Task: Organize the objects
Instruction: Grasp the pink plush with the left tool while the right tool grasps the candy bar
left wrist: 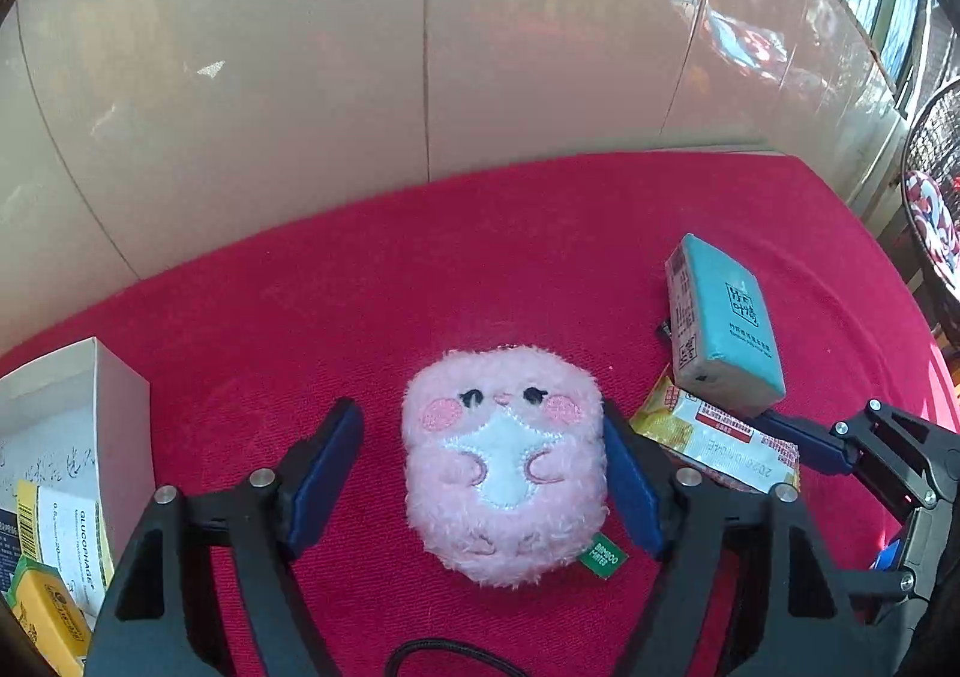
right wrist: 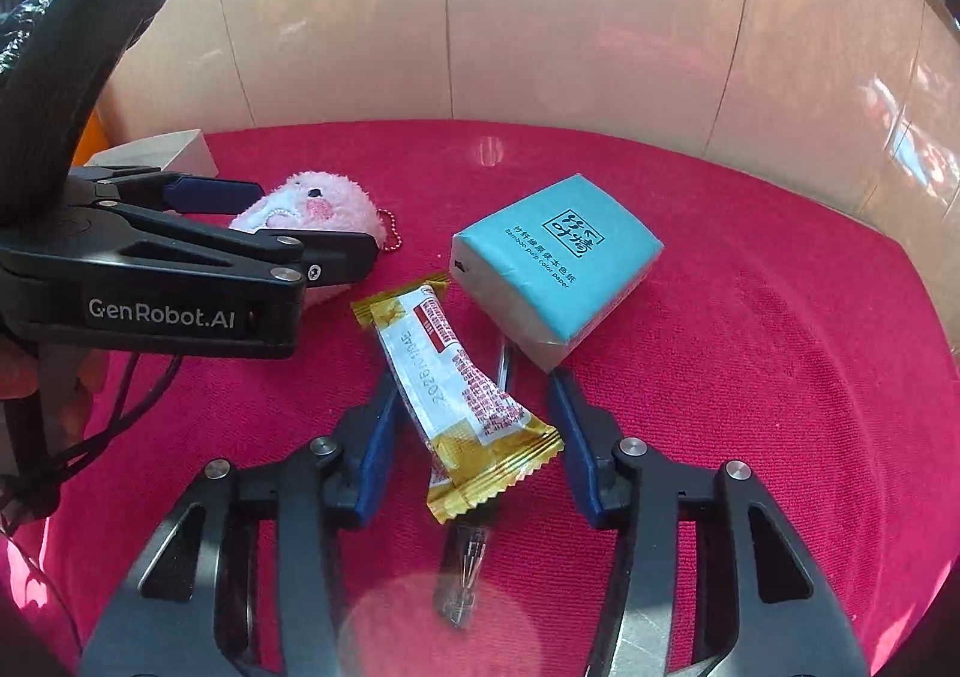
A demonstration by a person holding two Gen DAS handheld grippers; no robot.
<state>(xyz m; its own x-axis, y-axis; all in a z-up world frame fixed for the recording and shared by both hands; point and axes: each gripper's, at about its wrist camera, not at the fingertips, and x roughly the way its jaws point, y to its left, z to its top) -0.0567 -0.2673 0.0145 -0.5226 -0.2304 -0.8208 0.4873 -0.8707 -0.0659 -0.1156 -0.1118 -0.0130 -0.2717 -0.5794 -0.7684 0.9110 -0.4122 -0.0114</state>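
A pink plush toy (left wrist: 503, 461) lies on the red cloth (left wrist: 420, 269). My left gripper (left wrist: 483, 473) is open, its blue pads on either side of the toy, the right pad touching it. The toy also shows in the right wrist view (right wrist: 312, 206). My right gripper (right wrist: 474, 425) is open around a yellow-and-white snack packet (right wrist: 462, 389), which also shows in the left wrist view (left wrist: 720, 437). A teal tissue pack (right wrist: 558, 263) lies just beyond the packet; it shows in the left wrist view too (left wrist: 723, 329).
An open white cardboard box (left wrist: 66, 461) with medicine boxes inside stands at the left of the cloth. A small clear item (right wrist: 465, 569) lies under the snack packet. A beige panelled wall (left wrist: 420, 47) runs behind the table. Cables (right wrist: 120, 413) hang by the left gripper.
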